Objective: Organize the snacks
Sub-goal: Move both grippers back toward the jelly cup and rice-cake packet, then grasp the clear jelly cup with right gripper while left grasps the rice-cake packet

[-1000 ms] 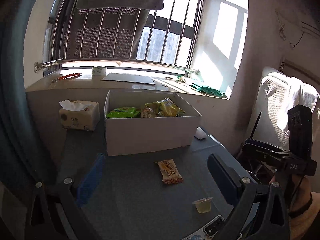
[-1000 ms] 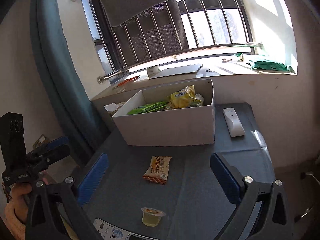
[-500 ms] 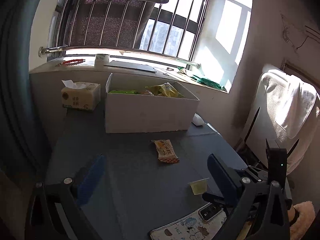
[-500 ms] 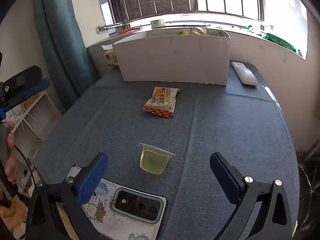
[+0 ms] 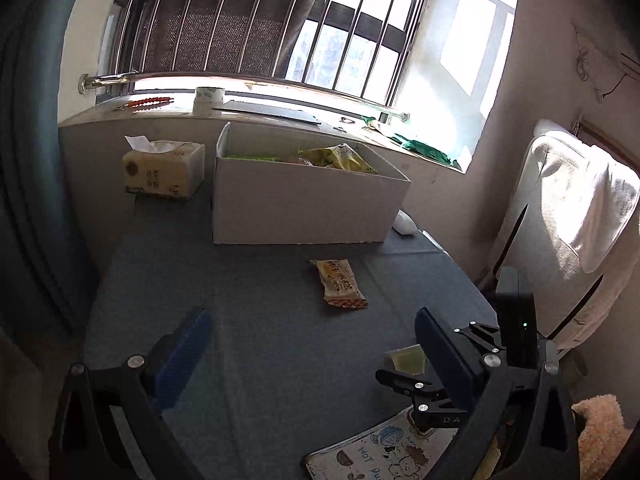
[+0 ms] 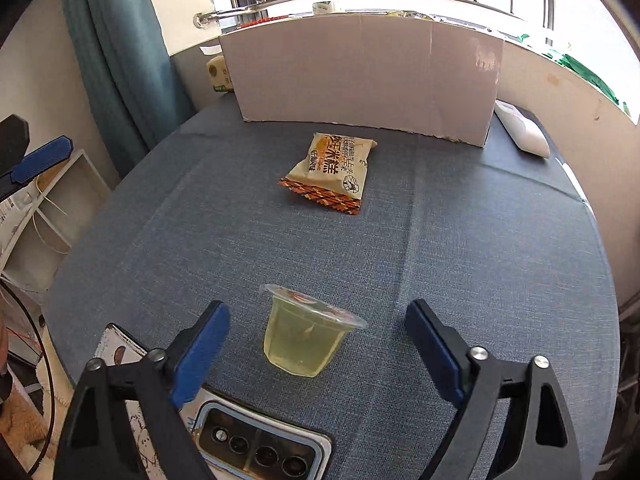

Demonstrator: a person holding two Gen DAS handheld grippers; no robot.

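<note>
jelly cup (image 6: pixel 308 332) | btwn right hand-held gripper (image 6: pixel 316 344) pads, untouched | jaws closing

Strong daylight is pouring through the barred window (image 5: pixel 320 40), blowing out the panes and the white wall beside it. The tabletop (image 6: pixel 460 260) is lying evenly lit in the right wrist view, dimmer in the left. Fisheye bending and dark vignetting are crowding the corners.
</note>
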